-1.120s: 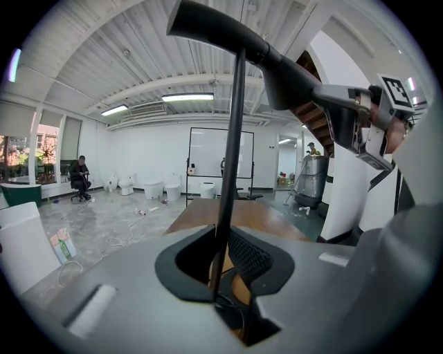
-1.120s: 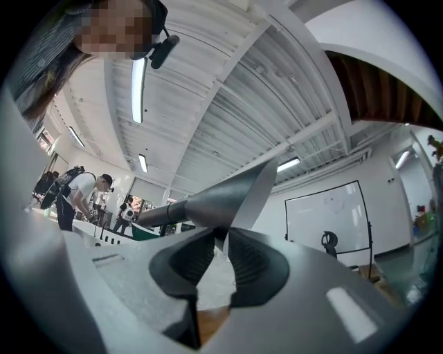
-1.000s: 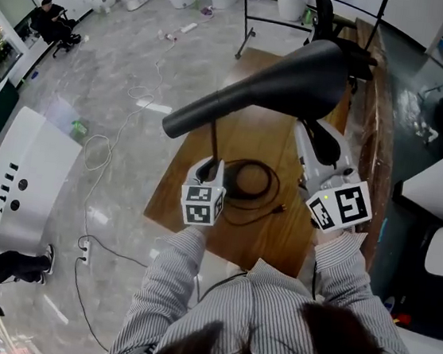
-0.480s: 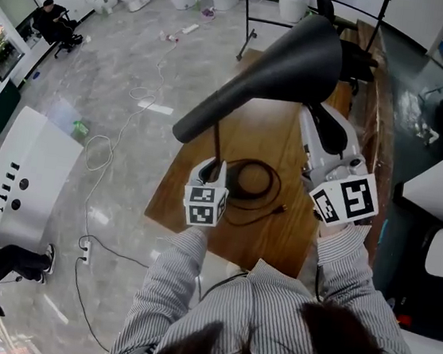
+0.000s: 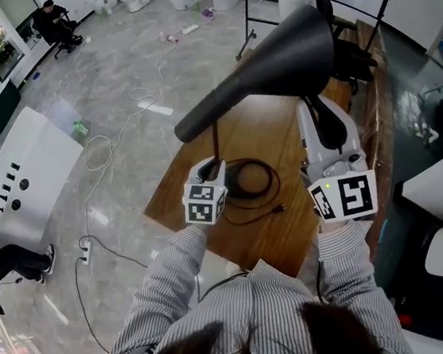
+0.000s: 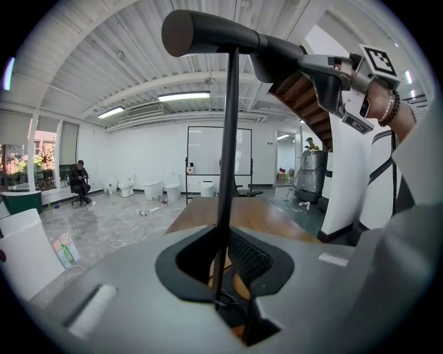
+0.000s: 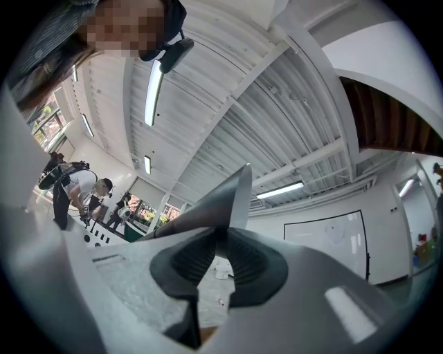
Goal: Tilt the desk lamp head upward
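Already the lamp head (image 5: pixel 279 63) is slanting well upward above the table (image 5: pixel 278 235) — the right gripper (image 7: pixel 225 252) is pinching its thin rim, while the left gripper (image 6: pixel 225 276) is clamping the stem (image 6: pixel 228 138) (steadying it). Probably only a final nudge and release are remaining.

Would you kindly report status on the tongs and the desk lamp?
Left tongs shut on lamp stem. Right tongs shut on lamp head rim, wide end tipped up. Cable coiled on table, clear.
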The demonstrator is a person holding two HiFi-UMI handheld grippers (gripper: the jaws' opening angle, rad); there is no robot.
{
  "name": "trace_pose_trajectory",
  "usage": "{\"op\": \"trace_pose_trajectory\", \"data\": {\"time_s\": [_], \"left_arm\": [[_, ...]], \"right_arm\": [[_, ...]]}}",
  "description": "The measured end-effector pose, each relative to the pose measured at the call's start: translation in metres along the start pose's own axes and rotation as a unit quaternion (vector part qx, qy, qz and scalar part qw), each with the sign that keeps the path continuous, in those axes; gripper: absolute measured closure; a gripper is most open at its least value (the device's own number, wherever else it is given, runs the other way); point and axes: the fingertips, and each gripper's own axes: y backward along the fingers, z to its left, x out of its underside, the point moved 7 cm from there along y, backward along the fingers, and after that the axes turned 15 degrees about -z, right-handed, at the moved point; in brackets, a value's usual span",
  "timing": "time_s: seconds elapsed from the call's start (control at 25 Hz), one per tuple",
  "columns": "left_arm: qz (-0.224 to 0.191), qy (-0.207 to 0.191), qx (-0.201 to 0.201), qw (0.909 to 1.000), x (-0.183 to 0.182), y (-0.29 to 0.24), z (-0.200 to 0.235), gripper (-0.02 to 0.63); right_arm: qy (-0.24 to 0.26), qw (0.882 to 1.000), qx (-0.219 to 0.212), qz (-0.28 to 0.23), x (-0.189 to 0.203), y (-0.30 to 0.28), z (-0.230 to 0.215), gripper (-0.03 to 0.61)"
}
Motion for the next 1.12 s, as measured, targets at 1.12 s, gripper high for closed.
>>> {"op": "trace_pose_trajectory", "data": {"time_s": [1.12], "left_arm": [[-0.007,0.038,-0.003,0.9992,-0.013,0.018,0.001,0.485]], "right_arm": [[-0.047,0.997,0.014,0.054,0.04,0.03,0.011,0.523]]}}
